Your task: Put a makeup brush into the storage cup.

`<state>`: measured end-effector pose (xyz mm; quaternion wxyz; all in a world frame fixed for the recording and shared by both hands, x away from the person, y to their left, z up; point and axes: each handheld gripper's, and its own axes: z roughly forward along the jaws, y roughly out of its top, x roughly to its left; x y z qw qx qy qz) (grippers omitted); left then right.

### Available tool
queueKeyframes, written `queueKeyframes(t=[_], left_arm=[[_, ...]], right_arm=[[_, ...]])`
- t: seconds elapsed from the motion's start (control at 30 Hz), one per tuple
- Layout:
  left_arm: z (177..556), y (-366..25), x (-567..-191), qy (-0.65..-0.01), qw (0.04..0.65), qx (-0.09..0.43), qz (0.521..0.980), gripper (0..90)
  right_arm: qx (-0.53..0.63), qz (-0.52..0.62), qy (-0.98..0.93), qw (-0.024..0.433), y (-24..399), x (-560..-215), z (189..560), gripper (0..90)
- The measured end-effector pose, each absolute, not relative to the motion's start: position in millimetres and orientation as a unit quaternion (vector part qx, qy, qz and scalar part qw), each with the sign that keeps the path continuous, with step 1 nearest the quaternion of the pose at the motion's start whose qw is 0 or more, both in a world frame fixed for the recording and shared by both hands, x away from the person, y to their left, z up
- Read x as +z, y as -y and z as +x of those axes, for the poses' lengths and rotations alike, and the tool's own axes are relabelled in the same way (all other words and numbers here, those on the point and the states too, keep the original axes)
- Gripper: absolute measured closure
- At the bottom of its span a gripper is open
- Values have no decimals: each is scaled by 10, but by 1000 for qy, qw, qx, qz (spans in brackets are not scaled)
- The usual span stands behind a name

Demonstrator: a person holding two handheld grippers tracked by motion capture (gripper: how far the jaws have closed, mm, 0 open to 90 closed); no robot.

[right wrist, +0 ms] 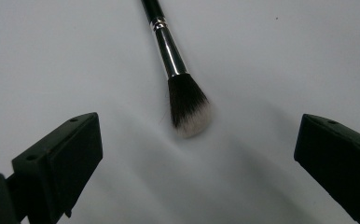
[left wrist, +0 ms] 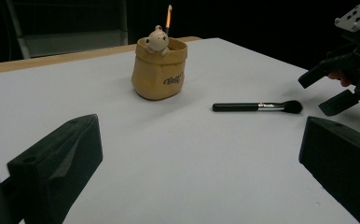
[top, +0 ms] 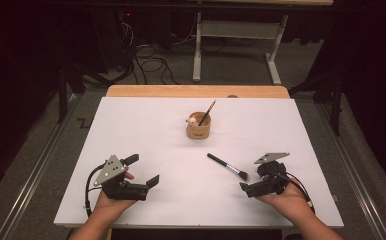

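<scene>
I see the makeup brush (top: 227,167) lying flat on the white table (top: 146,130), bristles toward my right gripper (top: 251,181), whose jaws stand wide apart just short of it. My left gripper (top: 142,171) rests spread and empty, well apart from the brush. A tan pot (top: 198,126) stands behind.

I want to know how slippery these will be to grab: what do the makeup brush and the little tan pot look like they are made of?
Makeup brush: glossy black handle, probably lacquered wood or plastic; shiny silver ferrule, likely metal; soft dark bristles with pale tips. Tan pot: matte, moulded like a folded paper bag with printed lettering, probably ceramic or resin; its stiff rim suggests it is not real paper.
</scene>
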<state>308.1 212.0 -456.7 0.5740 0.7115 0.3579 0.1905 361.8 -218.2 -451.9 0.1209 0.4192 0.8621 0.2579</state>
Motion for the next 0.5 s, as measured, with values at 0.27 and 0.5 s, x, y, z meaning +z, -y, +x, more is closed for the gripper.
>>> queueKeyframes(t=[0.27,0.5], left_arm=[[3084,-2113,-4569,-357,573,190,713,4],[3087,-2125,-4572,-359,574,190,711,4]], right_arm=[[239,421,-867,115,2218,-4482,3639,13],[217,418,-875,107,2229,-4453,3657,12]])
